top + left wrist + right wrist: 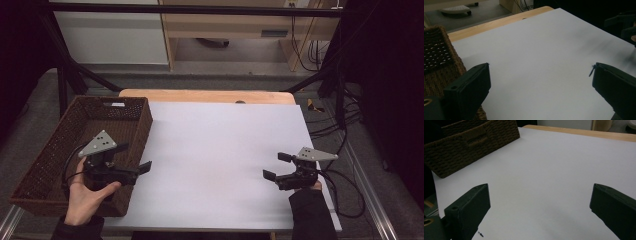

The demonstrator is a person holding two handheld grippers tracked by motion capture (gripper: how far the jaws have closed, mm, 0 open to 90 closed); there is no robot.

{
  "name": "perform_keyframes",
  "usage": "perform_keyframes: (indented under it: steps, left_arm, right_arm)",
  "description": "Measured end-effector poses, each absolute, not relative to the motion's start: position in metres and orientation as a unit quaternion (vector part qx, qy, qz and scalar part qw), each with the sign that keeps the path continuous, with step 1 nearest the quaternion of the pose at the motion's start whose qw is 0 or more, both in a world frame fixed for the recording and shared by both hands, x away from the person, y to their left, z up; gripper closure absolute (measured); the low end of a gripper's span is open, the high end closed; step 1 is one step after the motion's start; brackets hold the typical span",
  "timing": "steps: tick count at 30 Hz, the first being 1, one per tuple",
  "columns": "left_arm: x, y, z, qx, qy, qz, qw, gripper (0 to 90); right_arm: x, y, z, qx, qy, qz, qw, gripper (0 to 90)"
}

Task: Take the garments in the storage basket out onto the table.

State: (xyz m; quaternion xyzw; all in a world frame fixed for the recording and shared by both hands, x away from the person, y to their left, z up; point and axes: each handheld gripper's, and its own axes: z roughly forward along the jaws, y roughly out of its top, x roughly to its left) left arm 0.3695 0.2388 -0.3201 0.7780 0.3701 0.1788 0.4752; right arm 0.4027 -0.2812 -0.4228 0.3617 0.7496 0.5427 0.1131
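High view: left gripper (134,157) and right gripper (277,165) both gape, holding nothing; wicker basket (47,150) carries a white tag (118,104), probably a label, unreadable.

White sheet (225,160) covers most of the tabletop (205,96); bare wood strip shows at the far edge only. Beyond it: grey floor, white cabinet (112,35) far left, light wood desk (235,25) w/ cables (305,50) hanging at its right. More black cables (335,125) on the floor right of the tabletop. Black frame bars (200,9) overhead.
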Motion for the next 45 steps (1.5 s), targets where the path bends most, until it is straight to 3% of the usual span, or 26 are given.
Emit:
perform_keyframes:
  steps: [26, 45]
  left_arm:
    - [0.368, 0.275, -0.313, 0.755, 0.402, 0.198, 0.479, 1.6]
    - [0.367, 0.296, -0.325, 0.762, 0.431, 0.202, 0.438, 1.6]
  right_arm:
    - [0.404, -0.280, -0.424, 0.362, 0.753, 0.538, 0.113, 3.4]
    - [0.404, -0.281, -0.424, 0.361, 0.752, 0.540, 0.112, 3.5]
